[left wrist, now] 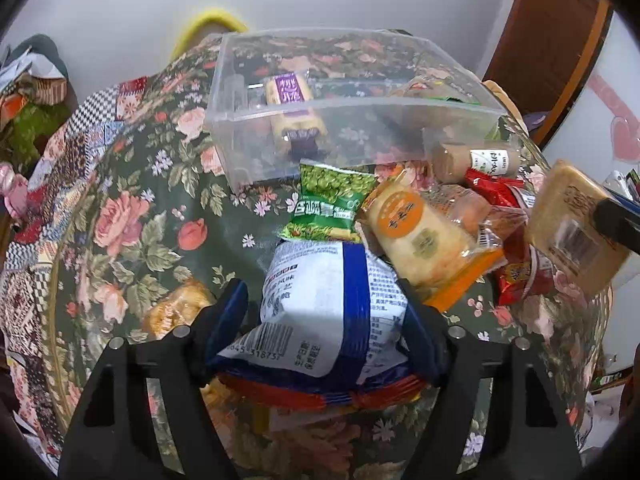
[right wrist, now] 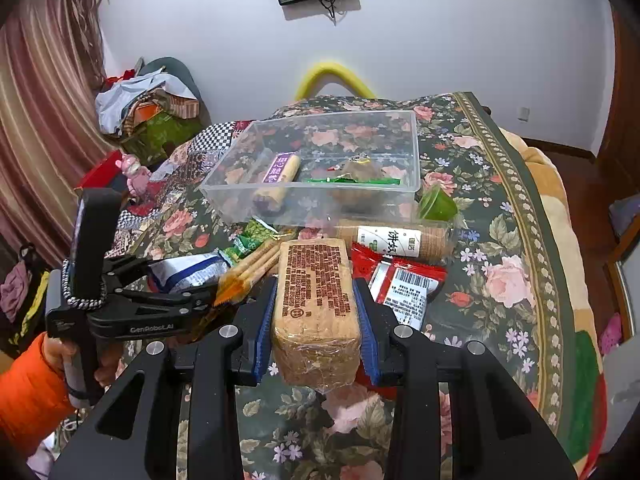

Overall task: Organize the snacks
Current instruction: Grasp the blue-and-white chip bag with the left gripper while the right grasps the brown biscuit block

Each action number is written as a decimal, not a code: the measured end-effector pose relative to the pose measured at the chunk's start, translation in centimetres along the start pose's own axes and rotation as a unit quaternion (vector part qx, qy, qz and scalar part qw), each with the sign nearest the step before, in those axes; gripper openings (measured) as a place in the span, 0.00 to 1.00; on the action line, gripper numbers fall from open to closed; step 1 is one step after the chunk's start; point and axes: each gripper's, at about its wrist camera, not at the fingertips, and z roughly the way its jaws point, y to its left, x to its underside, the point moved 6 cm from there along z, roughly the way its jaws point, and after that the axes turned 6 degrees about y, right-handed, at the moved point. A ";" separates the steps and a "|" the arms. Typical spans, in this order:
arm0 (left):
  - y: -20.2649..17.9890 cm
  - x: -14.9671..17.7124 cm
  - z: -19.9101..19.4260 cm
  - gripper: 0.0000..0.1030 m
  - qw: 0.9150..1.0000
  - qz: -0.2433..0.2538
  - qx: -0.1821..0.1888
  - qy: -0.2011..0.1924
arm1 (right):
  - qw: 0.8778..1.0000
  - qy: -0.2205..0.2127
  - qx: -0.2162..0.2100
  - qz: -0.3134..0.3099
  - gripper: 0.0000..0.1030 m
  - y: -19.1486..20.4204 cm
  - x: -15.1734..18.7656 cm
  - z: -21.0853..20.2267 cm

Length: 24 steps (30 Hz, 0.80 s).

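The left gripper [left wrist: 324, 316] is closed on a blue-and-white snack bag [left wrist: 320, 312], which is pinched between its blue pads just above the floral tablecloth [left wrist: 132, 208]. The right gripper [right wrist: 316, 320] is clamped on a plastic-wrapped brown cracker brick [right wrist: 316, 300] (printed text faces up), held above the cloth. Just ahead of the bag, a green pea packet [left wrist: 326, 200] and an orange-labelled pastry pack [left wrist: 424, 236] are seen lying in a loose pile, with red packets [right wrist: 400, 280] and a clear tube of biscuits [right wrist: 396, 240] beside them. Beyond the pile a clear plastic bin [right wrist: 320, 168] is set on the cloth; a purple-labelled roll of biscuits [right wrist: 282, 170] and a green-wrapped snack [right wrist: 352, 178] are contained in it. A small green jelly cup [right wrist: 438, 204] is placed just beside the bin's right corner.
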 end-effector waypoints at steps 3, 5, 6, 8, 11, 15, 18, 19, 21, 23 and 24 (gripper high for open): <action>0.0 -0.3 -1.4 0.70 1.000 0.003 -0.009 -0.015 | 1.000 -0.005 -0.001 0.001 0.32 0.0 -0.4 -0.3; 0.1 -0.5 -2.3 0.62 1.000 0.000 -0.008 -0.023 | 1.000 -0.010 -0.002 0.001 0.32 0.1 -0.7 -0.6; 0.1 -0.6 -2.6 0.51 1.000 -0.001 -0.006 -0.026 | 1.000 -0.012 -0.002 0.000 0.32 0.1 -0.8 -0.7; 0.4 -0.9 -3.6 0.45 1.000 -0.012 -0.001 -0.025 | 1.000 -0.019 -0.001 -0.003 0.32 0.3 -1.3 -1.0; 0.5 -1.3 -4.6 0.05 0.999 -0.014 -0.001 -0.034 | 1.000 -0.028 -0.001 -0.006 0.32 0.5 -2.0 -1.4; 0.7 -1.3 -4.7 0.02 1.000 -0.014 0.011 -0.023 | 0.999 -0.035 -0.005 -0.004 0.32 0.8 -2.6 -1.6; 0.8 -0.8 -4.0 0.26 1.000 -0.014 -0.003 -0.008 | 0.999 -0.034 -0.006 -0.006 0.32 0.9 -2.4 -1.6; 1.0 -0.6 -3.7 0.51 1.000 -0.015 -0.003 -0.005 | 0.999 -0.032 -0.006 -0.007 0.32 0.9 -2.3 -1.5; 1.3 -0.2 -3.3 0.76 1.000 -0.021 -0.003 -0.010 | 1.000 -0.028 -0.006 -0.007 0.32 0.8 -2.1 -1.3; 1.4 -0.2 -2.8 0.80 1.000 -0.016 -0.014 -0.022 | 1.000 -0.024 -0.005 -0.004 0.32 0.6 -1.9 -1.1; 1.4 -0.3 -2.3 0.80 0.999 -0.006 -0.026 -0.020 | 1.000 -0.022 -0.005 -0.002 0.32 0.4 -1.8 -1.0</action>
